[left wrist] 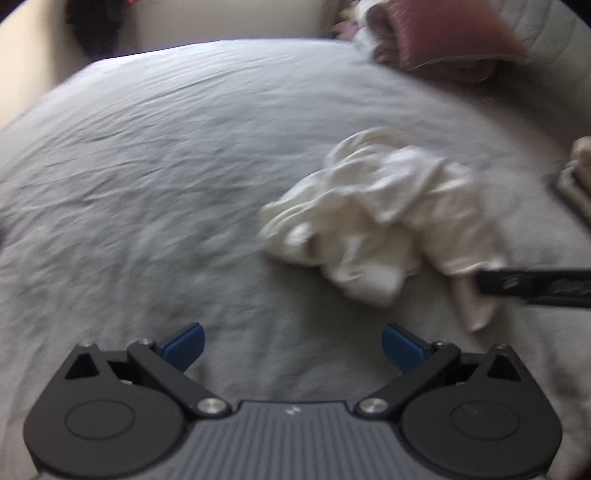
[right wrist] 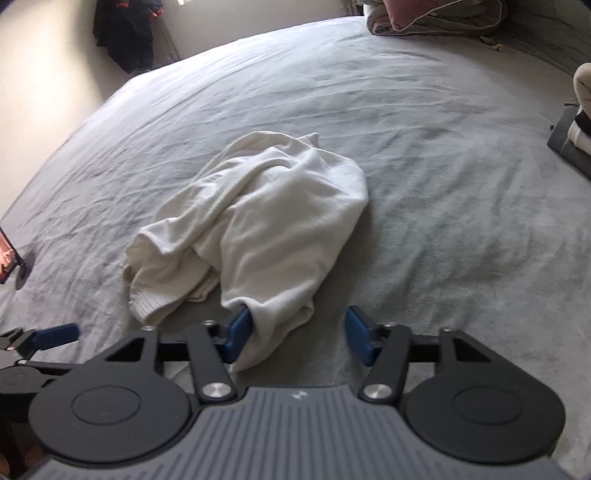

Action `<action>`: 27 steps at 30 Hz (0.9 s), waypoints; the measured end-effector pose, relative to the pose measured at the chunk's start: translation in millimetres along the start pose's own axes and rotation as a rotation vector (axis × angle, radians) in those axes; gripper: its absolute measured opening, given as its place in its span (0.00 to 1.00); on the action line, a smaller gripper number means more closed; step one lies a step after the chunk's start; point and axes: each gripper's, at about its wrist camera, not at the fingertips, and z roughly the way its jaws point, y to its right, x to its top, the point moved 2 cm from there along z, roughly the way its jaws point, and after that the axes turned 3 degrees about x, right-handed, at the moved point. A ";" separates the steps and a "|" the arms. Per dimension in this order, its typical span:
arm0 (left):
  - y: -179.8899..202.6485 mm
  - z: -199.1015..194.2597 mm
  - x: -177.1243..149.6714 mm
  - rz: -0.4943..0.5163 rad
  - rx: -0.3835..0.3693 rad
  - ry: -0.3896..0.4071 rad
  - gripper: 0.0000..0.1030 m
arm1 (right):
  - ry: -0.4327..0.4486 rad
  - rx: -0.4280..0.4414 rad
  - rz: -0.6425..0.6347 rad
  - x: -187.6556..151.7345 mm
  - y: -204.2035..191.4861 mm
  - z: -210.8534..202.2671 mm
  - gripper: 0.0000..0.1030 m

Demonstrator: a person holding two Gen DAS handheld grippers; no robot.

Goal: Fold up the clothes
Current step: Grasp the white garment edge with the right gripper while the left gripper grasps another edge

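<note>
Right gripper tilted down at bed, jaws apart around white garment hem; left gripper wide apart, empty.

A bed with a wrinkled pale grey sheet fills both views. In the right wrist view a crumpled white garment lies on it near the centre. At 12 to 1 o'clock, at the far edge, sits a bundle of pink and grey bedding. At 3 o'clock cream clothes rest on a dark grey folded piece. At 9 o'clock a phone on a small round stand stands on the sheet
</note>
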 end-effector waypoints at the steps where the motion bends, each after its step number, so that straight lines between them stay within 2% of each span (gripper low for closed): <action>1: 0.5 -1.3 1.4 -0.014 -0.031 0.006 1.00 | -0.005 0.010 0.003 1.6 -0.9 2.3 0.48; 4: -2.6 1.8 4.3 -0.086 -0.127 -0.014 0.99 | -0.013 0.025 0.003 2.9 -2.2 5.4 0.40; 6: -5.1 5.7 5.7 -0.166 -0.177 -0.030 0.99 | -0.017 0.033 -0.004 3.7 -2.8 8.1 0.29; 7: -5.3 8.2 7.1 -0.197 -0.193 -0.034 0.97 | -0.018 0.037 -0.008 4.1 -3.1 9.4 0.19; 10: -3.6 15.0 10.2 -0.269 -0.230 -0.039 0.87 | -0.018 0.042 -0.021 4.8 -3.4 12.0 0.16; 11: -2.6 16.9 11.6 -0.287 -0.238 -0.041 0.78 | -0.018 0.043 -0.027 5.0 -3.3 12.7 0.13; 13: -1.1 20.9 14.3 -0.318 -0.249 -0.050 0.53 | -0.014 0.045 -0.032 4.4 -2.3 11.5 0.08; 14: -1.1 23.6 14.6 -0.338 -0.251 -0.059 0.25 | -0.010 0.045 -0.032 4.2 -1.4 10.4 0.06; 15: -0.9 26.1 14.4 -0.358 -0.252 -0.069 0.21 | -0.005 0.042 -0.029 4.5 0.2 9.1 0.06; 18: -1.9 20.2 14.6 -0.377 -0.231 -0.052 0.19 | 0.024 0.021 -0.011 8.1 7.8 2.4 0.05; 20: -2.5 10.5 17.2 -0.359 -0.208 -0.011 0.18 | 0.052 0.005 0.010 11.7 16.4 -3.8 0.05; 21: -3.0 3.9 19.4 -0.346 -0.196 0.018 0.08 | 0.067 0.000 0.023 13.6 21.2 -7.2 0.05; 22: -5.2 -1.6 21.4 -0.334 -0.184 0.046 0.05 | 0.080 -0.008 0.036 15.5 25.8 -10.5 0.05; 27: -28.0 -24.9 28.0 -0.318 -0.133 0.143 0.04 | 0.138 -0.058 0.085 23.5 47.6 -25.1 0.05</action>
